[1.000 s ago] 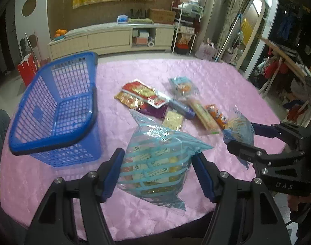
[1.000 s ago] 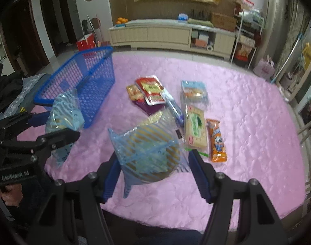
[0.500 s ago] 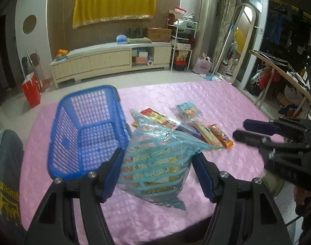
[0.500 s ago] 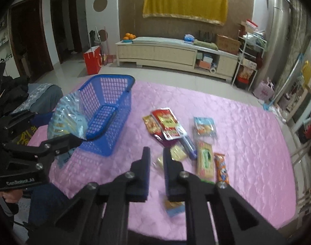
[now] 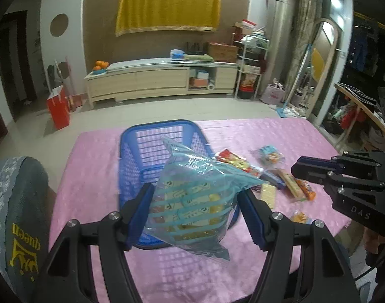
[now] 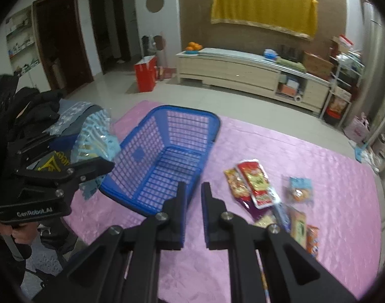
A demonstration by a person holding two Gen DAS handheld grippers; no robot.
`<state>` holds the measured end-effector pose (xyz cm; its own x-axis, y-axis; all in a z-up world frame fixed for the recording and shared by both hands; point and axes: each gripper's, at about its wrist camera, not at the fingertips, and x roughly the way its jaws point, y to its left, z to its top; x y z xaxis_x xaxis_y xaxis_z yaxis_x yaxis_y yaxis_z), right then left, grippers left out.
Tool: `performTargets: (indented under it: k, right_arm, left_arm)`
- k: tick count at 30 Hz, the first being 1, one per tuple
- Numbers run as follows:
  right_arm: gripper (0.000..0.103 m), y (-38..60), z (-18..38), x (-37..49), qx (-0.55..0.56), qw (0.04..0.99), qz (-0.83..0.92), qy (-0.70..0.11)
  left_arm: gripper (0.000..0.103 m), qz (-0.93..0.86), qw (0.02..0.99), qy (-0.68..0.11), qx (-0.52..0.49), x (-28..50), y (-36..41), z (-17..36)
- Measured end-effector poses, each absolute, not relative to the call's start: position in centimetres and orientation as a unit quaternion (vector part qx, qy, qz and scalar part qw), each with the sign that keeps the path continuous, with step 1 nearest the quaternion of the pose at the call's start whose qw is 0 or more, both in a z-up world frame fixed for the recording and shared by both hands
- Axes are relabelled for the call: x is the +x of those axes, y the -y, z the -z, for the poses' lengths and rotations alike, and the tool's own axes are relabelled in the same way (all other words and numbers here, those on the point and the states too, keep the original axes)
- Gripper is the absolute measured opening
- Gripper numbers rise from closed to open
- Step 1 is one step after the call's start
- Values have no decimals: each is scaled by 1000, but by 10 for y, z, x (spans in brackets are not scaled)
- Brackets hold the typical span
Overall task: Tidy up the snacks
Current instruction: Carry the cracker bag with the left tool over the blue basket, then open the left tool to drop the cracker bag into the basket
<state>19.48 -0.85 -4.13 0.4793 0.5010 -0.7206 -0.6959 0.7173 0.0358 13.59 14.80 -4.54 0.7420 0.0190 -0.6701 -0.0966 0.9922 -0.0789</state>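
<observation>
My left gripper (image 5: 196, 209) is shut on a light blue striped snack bag (image 5: 192, 197) and holds it in the air over the near end of the blue plastic basket (image 5: 152, 149). The same bag (image 6: 96, 139) shows in the right wrist view beside the basket (image 6: 172, 151), which has nothing in it. My right gripper (image 6: 193, 192) is shut and empty, above the pink tablecloth just right of the basket. Several snack packets (image 6: 258, 186) lie in a cluster on the cloth to its right.
The table has a pink quilted cloth (image 6: 318, 164). A small packet (image 5: 299, 217) lies near the front right edge. A chair with dark clothing (image 5: 18, 202) stands at the table's left. A long cabinet (image 5: 162, 80) is across the floor.
My right gripper let go of its striped bag and closed empty. Both grippers rose and moved left; my left one carried its bag over the basket.
</observation>
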Motion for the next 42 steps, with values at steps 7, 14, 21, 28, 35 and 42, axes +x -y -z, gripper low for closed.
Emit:
performTargets:
  k: [7,14,21,28,35,42]
  right_arm:
    - [15,-27,62,211,-134,826,-382,-393]
    - [15,-43,93,227,-135,812,-379,-423]
    - [15,-41,102,235,-132,811,-370,-434]
    - [57,-26,95,234,-126,822,-354,-428]
    - [69,3,76,224,-111,837,-337,-417]
    - [71,36,59,212,-91,847,-323,-411]
  left_arm:
    - [66,-45,923,-376,-68,154,-177,61]
    - [66,-42,908,-408,-88,176,-194,91]
    - [66,-30,902,-420,-99,191,-198,106]
    - [71,-32,901,-424,-85,196,-192,106]
    - [76,-26,897,-433,-80,179,-179,103]
    - [77,-33,903,-421,-74,166,-168,81]
